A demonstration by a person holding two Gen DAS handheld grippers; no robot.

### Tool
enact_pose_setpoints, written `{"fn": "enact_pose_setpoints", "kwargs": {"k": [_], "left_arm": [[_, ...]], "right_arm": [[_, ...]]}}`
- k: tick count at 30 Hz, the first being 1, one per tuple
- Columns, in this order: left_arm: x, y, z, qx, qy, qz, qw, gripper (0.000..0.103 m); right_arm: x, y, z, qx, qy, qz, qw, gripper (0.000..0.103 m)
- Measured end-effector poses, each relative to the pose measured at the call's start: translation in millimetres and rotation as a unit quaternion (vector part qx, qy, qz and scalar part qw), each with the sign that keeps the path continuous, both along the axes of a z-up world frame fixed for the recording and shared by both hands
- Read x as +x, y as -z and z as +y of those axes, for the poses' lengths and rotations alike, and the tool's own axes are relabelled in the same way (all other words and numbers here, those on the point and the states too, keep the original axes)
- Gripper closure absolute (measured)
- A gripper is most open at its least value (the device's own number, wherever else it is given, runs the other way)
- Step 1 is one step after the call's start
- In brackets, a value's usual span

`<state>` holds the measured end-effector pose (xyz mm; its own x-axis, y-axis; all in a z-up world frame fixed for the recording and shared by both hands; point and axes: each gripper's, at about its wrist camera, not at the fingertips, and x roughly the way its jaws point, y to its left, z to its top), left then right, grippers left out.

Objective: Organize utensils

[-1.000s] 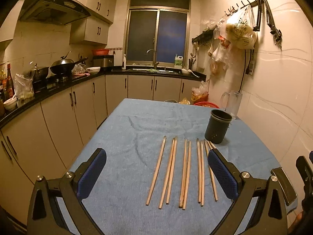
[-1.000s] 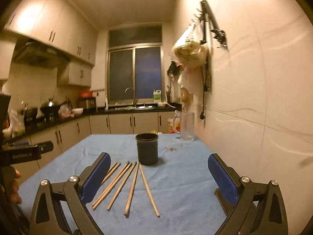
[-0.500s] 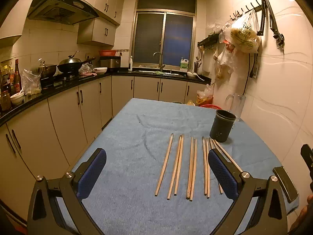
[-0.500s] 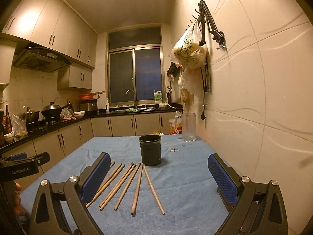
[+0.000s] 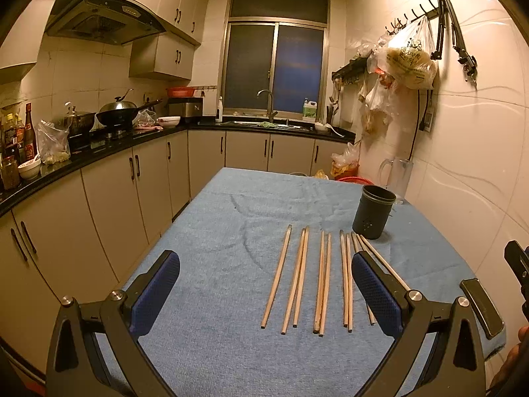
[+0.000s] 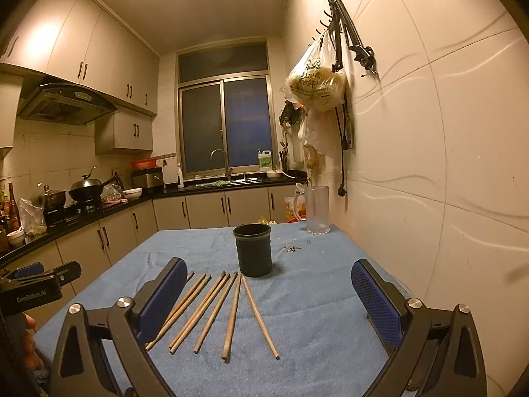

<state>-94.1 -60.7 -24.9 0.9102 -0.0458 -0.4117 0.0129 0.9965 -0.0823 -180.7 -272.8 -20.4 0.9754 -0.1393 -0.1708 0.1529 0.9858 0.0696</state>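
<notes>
A kitchen table under a blue cloth [image 5: 205, 347], before any pickup: my left tongs [image 5: 264, 284] and right tongs [image 6: 269, 292] both gape wide, holding nothing and touching nothing. The chopsticks [image 5: 299, 278] lie in a loose row on the cloth, just in front of the cup [image 5: 373, 211], their far tips close to its base. The cup stands upright and looks empty, so I judge the sorting has yet to begin. The next move, as I read it, calls for lowering one pair of tongs over a single stick, pinching it near its middle and tipping it upright into the cup without knocking that over.
</notes>
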Motion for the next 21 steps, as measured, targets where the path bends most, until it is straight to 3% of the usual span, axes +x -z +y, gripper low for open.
{"fn": "enact_pose_setpoints", "kwargs": {"k": [21], "left_arm": [[4.4,-0.9,-3.9,0.0,0.002,0.004,1.0,0.0]], "right_arm": [[6.8,-0.2,-0.6,0.006,0.0,0.014,1.0,0.002]]}}
